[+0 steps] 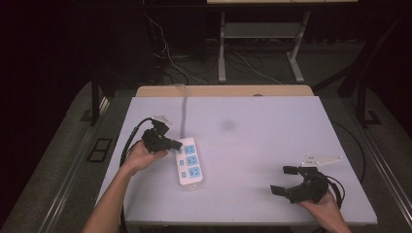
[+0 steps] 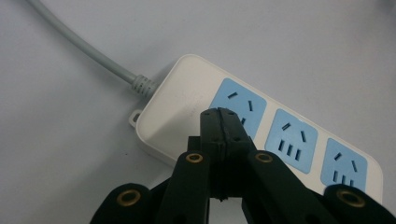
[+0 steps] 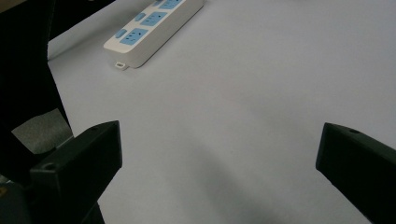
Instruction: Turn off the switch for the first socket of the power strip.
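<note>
Left gripper view: left gripper (image 2: 223, 114) jaws closed w/ tips over power strip (image 2: 187, 100).

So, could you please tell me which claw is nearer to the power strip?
The left. The left claw, jaws shut, sits over the power strip at its cable end. The right claw, jaws open, rests well off to the strip's right, near the table's front edge.
</note>
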Available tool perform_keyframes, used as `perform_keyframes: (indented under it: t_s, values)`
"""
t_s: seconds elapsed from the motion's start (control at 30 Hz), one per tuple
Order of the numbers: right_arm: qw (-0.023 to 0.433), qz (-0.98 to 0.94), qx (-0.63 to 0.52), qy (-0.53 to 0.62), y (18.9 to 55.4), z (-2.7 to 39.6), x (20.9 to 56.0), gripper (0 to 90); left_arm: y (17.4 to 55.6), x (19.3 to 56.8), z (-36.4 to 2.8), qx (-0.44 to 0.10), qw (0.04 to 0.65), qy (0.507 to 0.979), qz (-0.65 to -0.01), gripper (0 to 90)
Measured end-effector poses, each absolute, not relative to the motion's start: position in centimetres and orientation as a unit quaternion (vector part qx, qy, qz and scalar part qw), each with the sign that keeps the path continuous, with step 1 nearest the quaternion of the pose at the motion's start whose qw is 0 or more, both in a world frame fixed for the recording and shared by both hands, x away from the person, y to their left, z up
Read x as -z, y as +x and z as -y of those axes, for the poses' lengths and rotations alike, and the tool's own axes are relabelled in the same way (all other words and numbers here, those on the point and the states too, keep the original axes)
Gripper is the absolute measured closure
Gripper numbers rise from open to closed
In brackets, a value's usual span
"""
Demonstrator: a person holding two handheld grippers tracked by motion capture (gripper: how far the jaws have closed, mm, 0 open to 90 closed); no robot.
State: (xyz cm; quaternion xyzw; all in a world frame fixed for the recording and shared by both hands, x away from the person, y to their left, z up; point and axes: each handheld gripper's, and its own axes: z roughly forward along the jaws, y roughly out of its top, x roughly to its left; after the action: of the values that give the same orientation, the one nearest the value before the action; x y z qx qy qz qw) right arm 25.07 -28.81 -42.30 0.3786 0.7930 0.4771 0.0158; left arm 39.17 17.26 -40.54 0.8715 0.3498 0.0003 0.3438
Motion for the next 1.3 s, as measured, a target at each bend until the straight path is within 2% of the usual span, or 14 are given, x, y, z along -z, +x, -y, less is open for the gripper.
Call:
perform_keyframes:
  t_s: [0.5,0.97,1.3]
  values:
    - [0.015,-0.794,-0.475,0.379,25.07,28.78,42.32,0.2,39.36,40.98,-17.14,0.013,0.331,0.876,-0.350,88.9]
    - [0.014,-0.794,-0.475,0.378,25.05,28.81,42.33,0.2,39.18,40.90,-16.92,-0.001,0.324,0.882,-0.342,89.5]
    - [0.016,-0.796,-0.475,0.375,24.99,28.72,42.29,0.2,39.24,40.80,-16.75,0.006,0.315,0.875,-0.369,89.6]
